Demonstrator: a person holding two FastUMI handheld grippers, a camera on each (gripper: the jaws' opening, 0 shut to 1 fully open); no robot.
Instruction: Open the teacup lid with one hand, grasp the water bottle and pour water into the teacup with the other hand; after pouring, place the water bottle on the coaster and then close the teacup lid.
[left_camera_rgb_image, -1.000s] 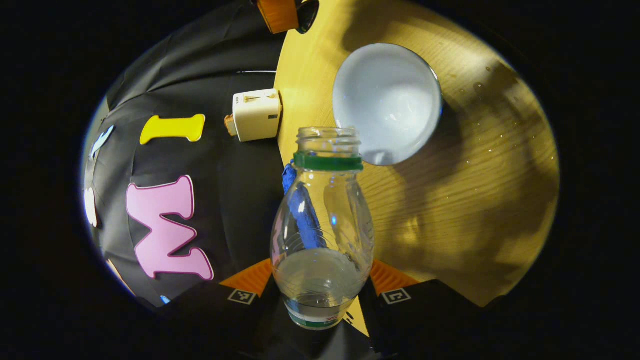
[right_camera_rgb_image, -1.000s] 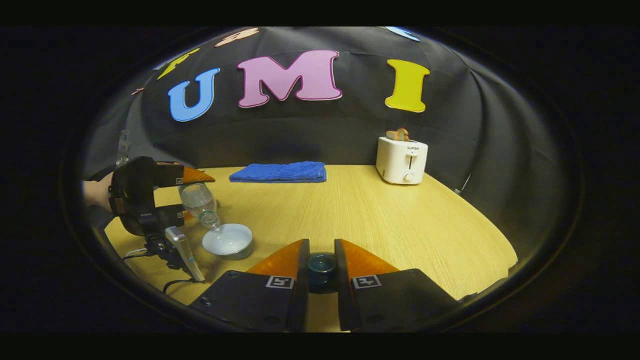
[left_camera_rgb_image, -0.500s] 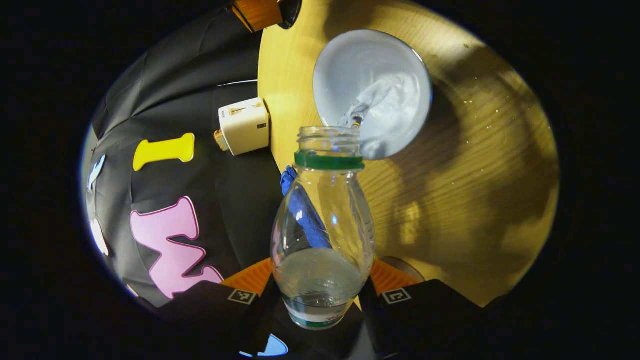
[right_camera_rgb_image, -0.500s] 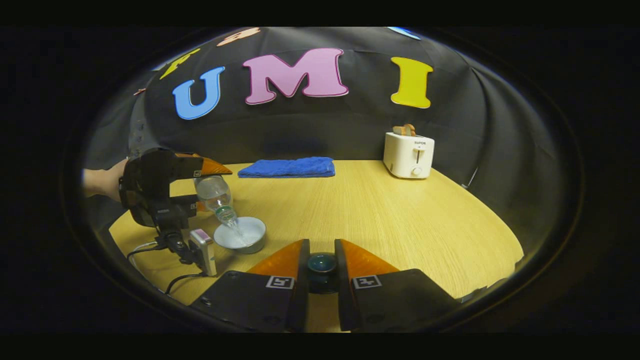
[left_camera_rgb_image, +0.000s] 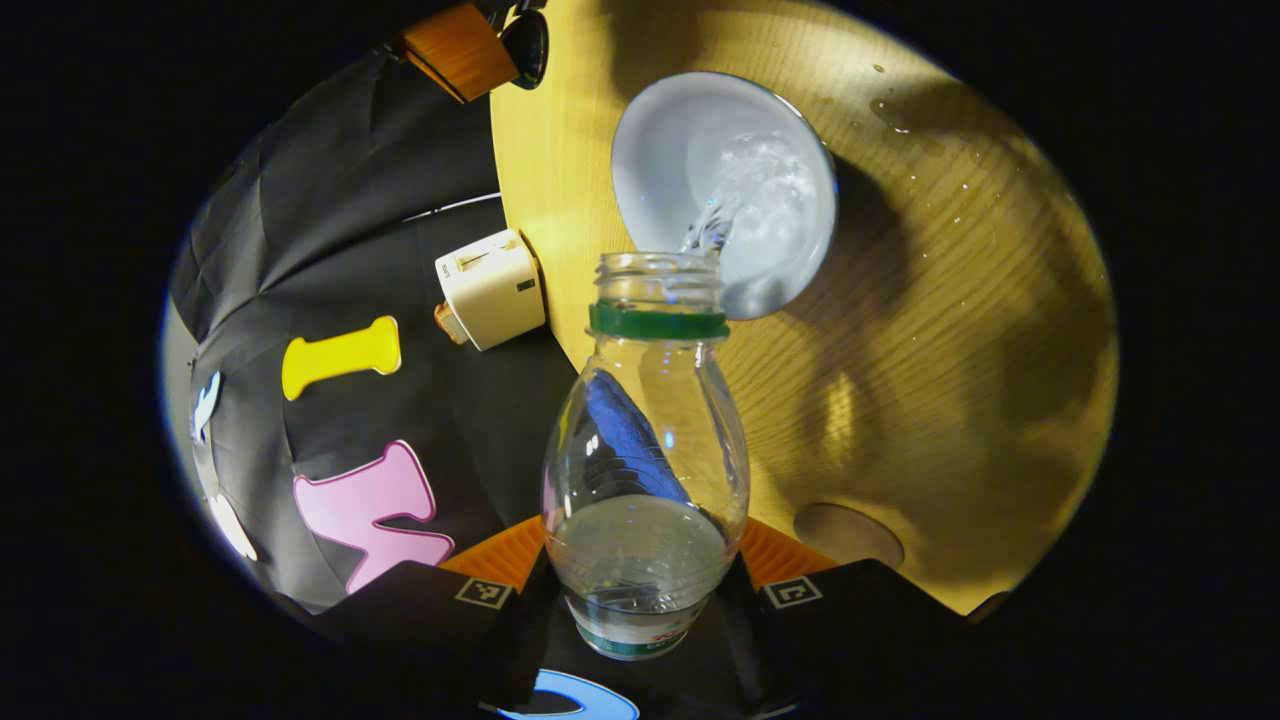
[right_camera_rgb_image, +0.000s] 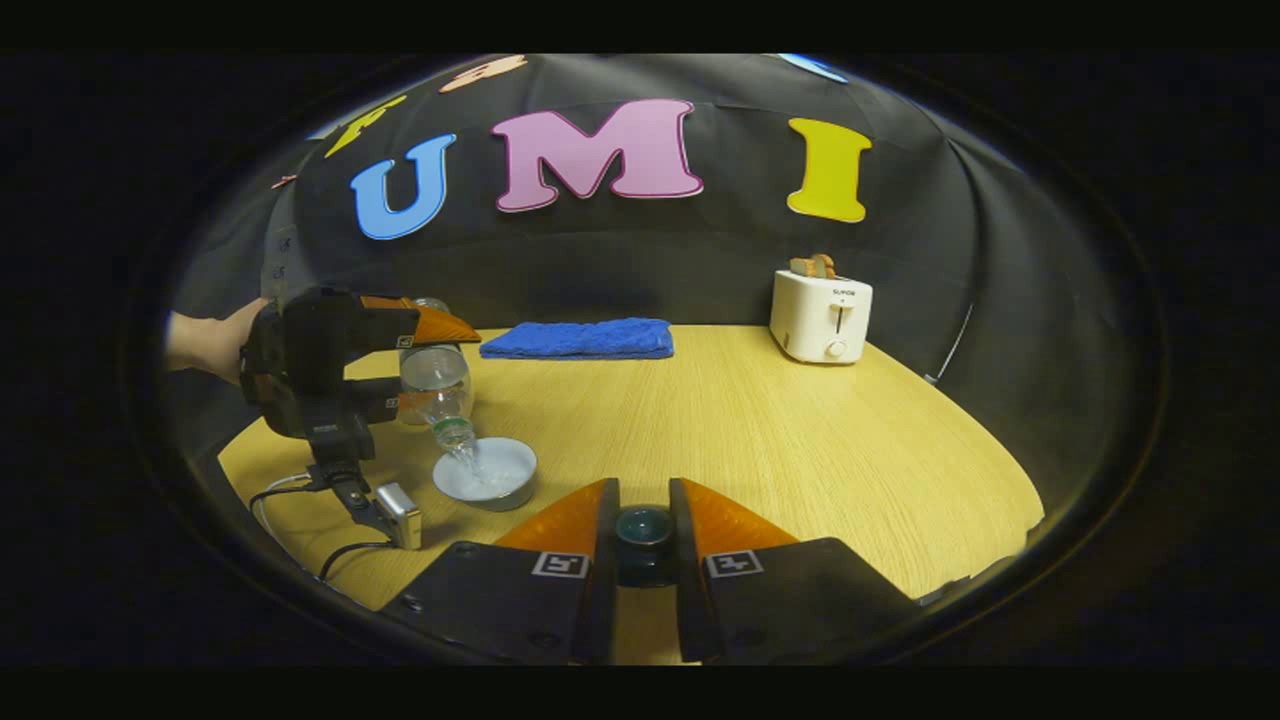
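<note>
Table (right_camera_rgb_image: 760, 420) is wood, round-edged, with the blue towel (right_camera_rgb_image: 578, 339) and the toaster (right_camera_rgb_image: 822, 316) at the back edge.

Left gripper (left_camera_rgb_image: 640, 560): jaws spread about a bottle's width, both fingers pressed on the lower body of the water bottle (left_camera_rgb_image: 645, 470). Bottle is uncapped and tipped neck-down toward the teacup (left_camera_rgb_image: 724, 192). In the right gripper view the same left gripper (right_camera_rgb_image: 425, 360) sits at the table's left side with a hand (right_camera_rgb_image: 215, 340) behind it, bottle (right_camera_rgb_image: 436, 385) slanted, mouth just above the teacup (right_camera_rgb_image: 486, 472). A stream of water runs from the mouth into the cup; water is pooling inside. Droplets lie on the table beyond the cup. Coaster (left_camera_rgb_image: 848, 533) lies flat on the table beside the left gripper's finger, well apart from the cup.

Right gripper (right_camera_rgb_image: 644, 530): jaws nearly closed, clamped on the knob of the teacup lid (right_camera_rgb_image: 643, 528), held level above the table's near edge, away from the cup.

Versus 1 s ago: the bottle had no stream then and the cup looked dry; pour is now running. Bottle is tipped more steeply and has come nearer the cup. Right gripper's hold on the lid is unchanged.
</note>
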